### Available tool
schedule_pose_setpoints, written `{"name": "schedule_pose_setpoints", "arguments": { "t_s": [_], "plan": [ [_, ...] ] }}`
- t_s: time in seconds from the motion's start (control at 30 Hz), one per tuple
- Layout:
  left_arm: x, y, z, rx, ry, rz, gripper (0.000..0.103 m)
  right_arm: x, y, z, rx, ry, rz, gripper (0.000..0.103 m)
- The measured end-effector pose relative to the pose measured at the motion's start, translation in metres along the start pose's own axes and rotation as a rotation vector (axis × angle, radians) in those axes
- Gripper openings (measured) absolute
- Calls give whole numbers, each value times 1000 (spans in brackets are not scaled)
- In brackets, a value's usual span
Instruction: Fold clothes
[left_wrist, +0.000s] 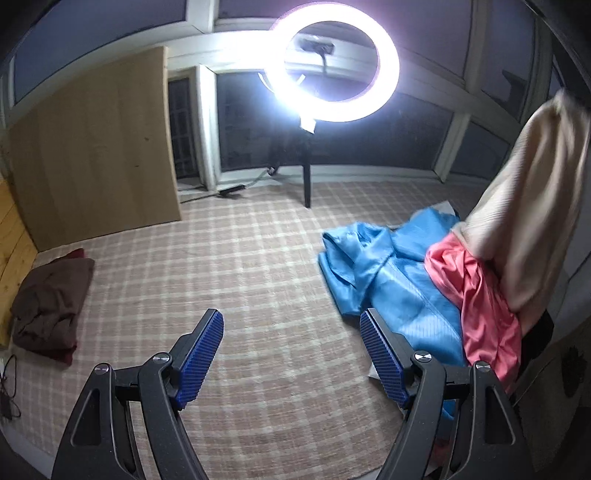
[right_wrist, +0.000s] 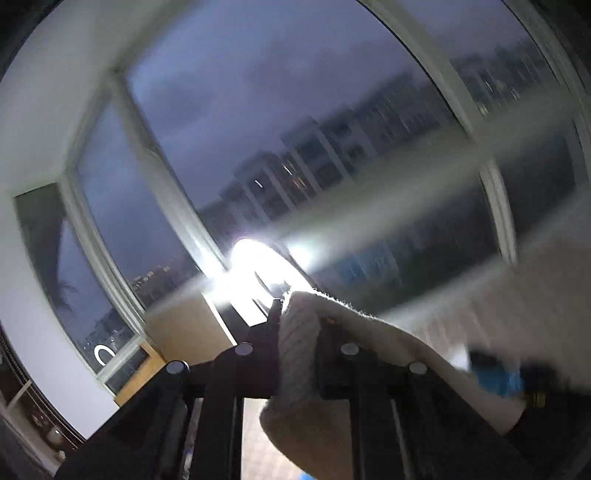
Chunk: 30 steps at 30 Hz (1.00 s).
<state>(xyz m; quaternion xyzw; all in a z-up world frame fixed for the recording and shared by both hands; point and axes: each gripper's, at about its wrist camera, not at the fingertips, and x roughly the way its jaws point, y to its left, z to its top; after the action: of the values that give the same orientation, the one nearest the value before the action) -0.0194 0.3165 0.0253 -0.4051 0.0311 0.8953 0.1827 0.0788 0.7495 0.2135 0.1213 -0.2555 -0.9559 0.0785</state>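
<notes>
My right-hand view is badly smeared with motion blur, so I can make out little past the window frames (right_wrist: 155, 177) and the glare of the ring light (right_wrist: 258, 269). The right tongs (right_wrist: 299, 314) are pinched together on a bunch of cream knitted garment (right_wrist: 295, 350), which hides most of the inner finger faces; the cloth spills over the right finger and runs off toward the lower right, where a blurred patch of blue (right_wrist: 498, 380) shows that I cannot identify with certainty. From the left view the same cream garment (left_wrist: 532, 206) hangs tall at the right edge, its long axis running roughly up and down, its top cut off by the frame and its lower end draped over the pile. I cannot see the right tongs there. The left tongs (left_wrist: 291, 354) stand wide open with nothing between the blue ribbed pads (left_wrist: 201, 354), hovering above the checked rug (left_wrist: 240, 258). Under the cream piece lie a pink satin garment (left_wrist: 480, 317) and a blue satin garment (left_wrist: 388, 266), crumpled, the blue one stretching from the far left down toward the right pad. A brown garment (left_wrist: 51, 302) sits bundled well apart at the left, beside a wooden board (left_wrist: 96, 147).
</notes>
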Motion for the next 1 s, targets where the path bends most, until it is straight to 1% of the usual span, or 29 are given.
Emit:
{"name": "schedule_pose_setpoints", "arguments": {
  "t_s": [0.27, 0.37, 0.43, 0.5, 0.53, 0.57, 0.6, 0.63, 0.67, 0.7, 0.77, 0.8, 0.83, 0.87, 0.93, 0.97, 1.0],
  "plan": [
    [-34, 39, 8, -44, -91, 1, 75, -24, 170, 97, -236, -146, 101, 14],
    [-52, 63, 8, -55, -133, 6, 75, -19, 233, 98, -306, -113, 116, 14],
    [-64, 80, 8, -62, -161, 10, 75, -4, 269, 85, -341, -78, 141, 14],
    [-77, 101, 6, -73, -184, 24, 75, 18, 293, 71, -346, -36, 181, 14],
    [-83, 114, 4, -79, -191, 35, 75, 32, 306, 58, -345, -8, 192, 14],
    [-86, 124, 2, -81, -191, 41, 75, 52, 315, 44, -346, 24, 184, 14],
    [-89, 133, 0, -82, -189, 47, 75, 78, 320, 27, -348, 76, 165, 15],
    [-90, 141, -4, -79, -184, 53, 75, 115, 322, 1, -347, 187, 138, 19],
    [-88, 149, -8, -70, -172, 60, 75, 149, 321, -25, -341, 295, 119, 31],
    [-85, 157, -13, -60, -154, 62, 75, 177, 311, -56, -330, 401, 73, 34],
    [-76, 168, -19, -48, -121, 54, 75, 233, 288, -124, -303, 615, -41, 34],
    [-69, 173, -23, -38, -97, 46, 75, 247, 272, -153, -272, 682, -79, 34],
    [-61, 178, -28, -26, -71, 37, 75, 256, 254, -180, -236, 735, -110, 34],
    [-53, 181, -31, -16, -50, 27, 75, 256, 237, -199, -196, 754, -131, 34],
    [-33, 187, -39, 2, 8, -2, 75, 239, 203, -234, -134, 771, -186, 36],
    [-20, 187, -42, 16, 40, -18, 75, 228, 188, -248, -125, 771, -220, 42],
    [-10, 186, -45, 29, 64, -22, 75, 217, 174, -263, -116, 770, -254, 53]
  ]
}}
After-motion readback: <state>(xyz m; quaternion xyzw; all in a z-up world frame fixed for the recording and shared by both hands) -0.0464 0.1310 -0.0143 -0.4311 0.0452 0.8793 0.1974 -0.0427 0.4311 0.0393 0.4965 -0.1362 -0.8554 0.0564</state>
